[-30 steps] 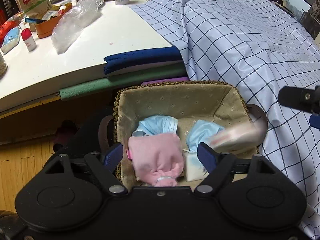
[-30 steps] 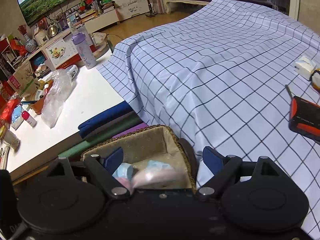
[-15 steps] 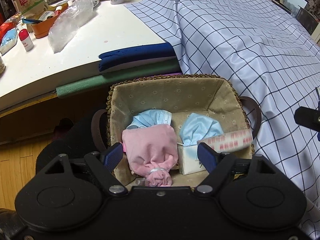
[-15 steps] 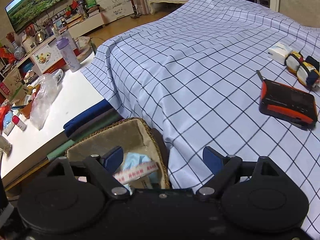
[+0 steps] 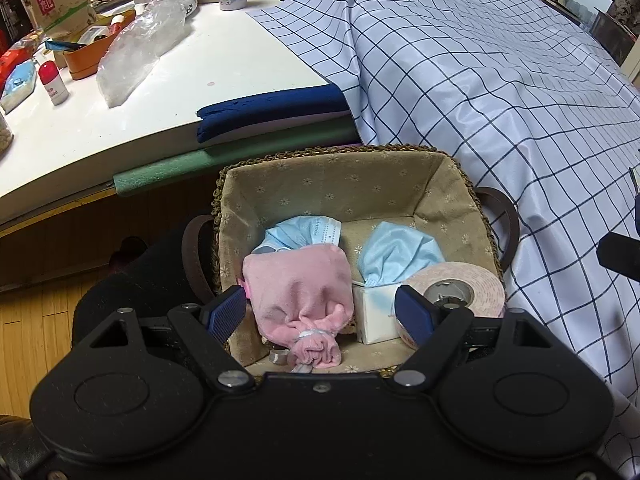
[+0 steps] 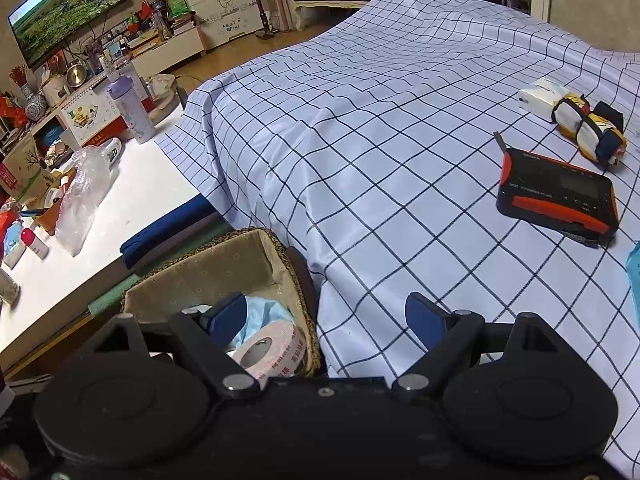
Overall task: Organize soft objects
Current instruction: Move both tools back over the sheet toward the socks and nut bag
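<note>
A woven basket (image 5: 336, 184) with a tan lining stands beside the checked cloth; it also shows in the right wrist view (image 6: 208, 268). In it lie a pink cloth bundle (image 5: 298, 284), two blue face masks (image 5: 396, 252), a white tissue pack (image 5: 372, 316) and a pink tape roll (image 5: 456, 284), also seen in the right wrist view (image 6: 272, 346). My left gripper (image 5: 322, 312) is open and empty, just above the basket's near edge. My right gripper (image 6: 320, 320) is open and empty, over the basket's right rim. On the cloth lie a white tissue pack (image 6: 542, 94) and a rolled yellow-and-navy fabric (image 6: 588, 128).
A black-and-orange device (image 6: 556, 196) lies on the checked cloth (image 6: 400, 140). Folded navy and green mats (image 5: 272, 116) stick out under the cloth. The white table (image 5: 180, 72) holds a plastic bag (image 5: 140, 44), bottles and boxes. Wooden floor lies at the left.
The tape roll dropped from my right gripper into the basket and came to rest at its right side. My right gripper swung right over the cloth. The left gripper stayed in place.
</note>
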A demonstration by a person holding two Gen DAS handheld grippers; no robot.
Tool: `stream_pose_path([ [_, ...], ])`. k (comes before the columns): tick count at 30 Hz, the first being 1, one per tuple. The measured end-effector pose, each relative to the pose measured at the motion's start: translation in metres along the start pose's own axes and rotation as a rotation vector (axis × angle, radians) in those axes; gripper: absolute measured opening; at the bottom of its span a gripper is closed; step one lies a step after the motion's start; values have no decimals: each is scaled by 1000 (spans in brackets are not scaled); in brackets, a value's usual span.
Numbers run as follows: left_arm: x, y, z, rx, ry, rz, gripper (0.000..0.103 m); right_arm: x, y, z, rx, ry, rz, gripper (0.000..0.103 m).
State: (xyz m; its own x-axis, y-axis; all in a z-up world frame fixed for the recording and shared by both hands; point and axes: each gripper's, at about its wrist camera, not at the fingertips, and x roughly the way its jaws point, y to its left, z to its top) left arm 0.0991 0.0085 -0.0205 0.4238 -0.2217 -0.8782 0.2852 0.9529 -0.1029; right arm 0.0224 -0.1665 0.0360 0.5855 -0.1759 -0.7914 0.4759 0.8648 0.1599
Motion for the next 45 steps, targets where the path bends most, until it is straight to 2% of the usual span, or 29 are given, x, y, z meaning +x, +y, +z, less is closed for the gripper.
stream_pose_path([
  [9, -6, -10, -6, 25, 8, -2, 77, -3, -10, -12, -5, 23, -19, 87],
  [16, -11, -28, -15, 76, 8, -18, 77, -14, -38, -33, 27, 37, -45, 87],
  [20, -16, -42, -19, 118, 5, -27, 77, -29, -59, -37, 55, 10, -67, 87],
  [24, -21, -59, -21, 164, -2, -37, 77, -51, -83, -31, 70, -58, -110, 87],
  [33, -33, -109, -17, 283, -27, -72, 77, -88, -170, -5, 215, -193, -238, 90],
  [41, -39, -160, -9, 388, -35, -119, 78, -91, -258, 11, 457, -232, -345, 92],
  [45, -41, -181, -2, 431, -50, -130, 78, -85, -290, 22, 549, -234, -425, 92],
])
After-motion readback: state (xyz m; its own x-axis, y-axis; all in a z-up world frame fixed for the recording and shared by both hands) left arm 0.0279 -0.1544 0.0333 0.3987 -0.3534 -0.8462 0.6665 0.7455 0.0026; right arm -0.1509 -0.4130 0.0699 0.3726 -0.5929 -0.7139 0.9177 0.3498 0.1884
